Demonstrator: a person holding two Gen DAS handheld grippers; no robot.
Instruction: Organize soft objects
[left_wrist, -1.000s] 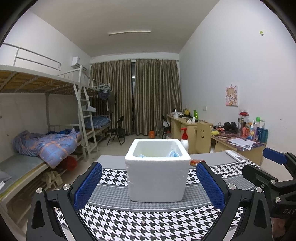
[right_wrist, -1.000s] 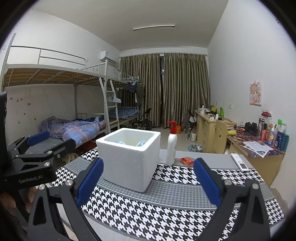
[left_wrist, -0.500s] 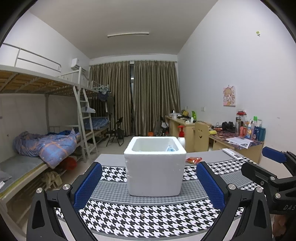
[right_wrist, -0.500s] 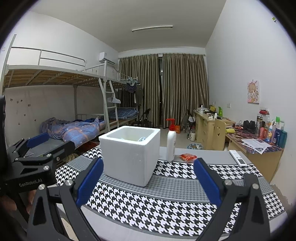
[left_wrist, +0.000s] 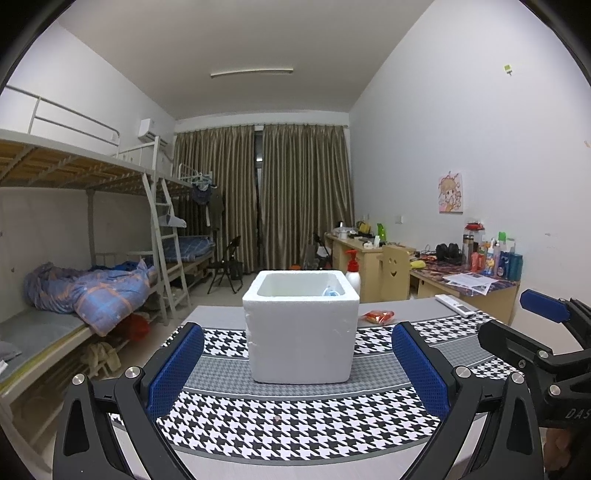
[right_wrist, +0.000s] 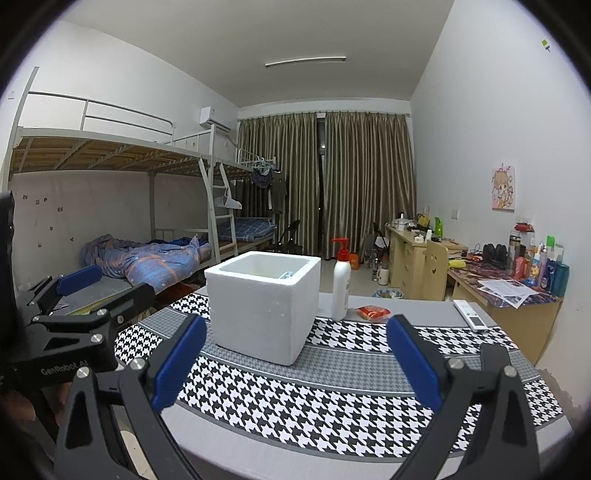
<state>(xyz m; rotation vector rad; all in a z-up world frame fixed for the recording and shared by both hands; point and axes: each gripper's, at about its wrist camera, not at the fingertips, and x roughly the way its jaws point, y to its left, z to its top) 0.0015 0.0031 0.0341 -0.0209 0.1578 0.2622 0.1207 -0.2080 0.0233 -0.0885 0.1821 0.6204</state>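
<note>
Item: white foam box, square, open-topped, standing upright on a houndstooth table mat with grey bands; in the right wrist view the box sits left of centre on the mat. Contents: 1 pale blue soft object showing just above the rim at the box's inner right side; most of it is hidden by the wall, so its kind cannot be told. Left gripper: jaws spread wide, blue pads bare, nothing between them, held short of the box and level with its lower half. Right gripper: jaws likewise spread wide and holding nothing, also short of the box. Each gripper shows at the edge of the other's view. Behind the box: 1 white pump bottle with a red top, upright, just beside the box's far right corner; 1 red-orange packet lying flat near the bottle; 1 white remote control at the table's far right edge. Surroundings: bunk beds along the left wall, closed curtains at the far end.
</note>
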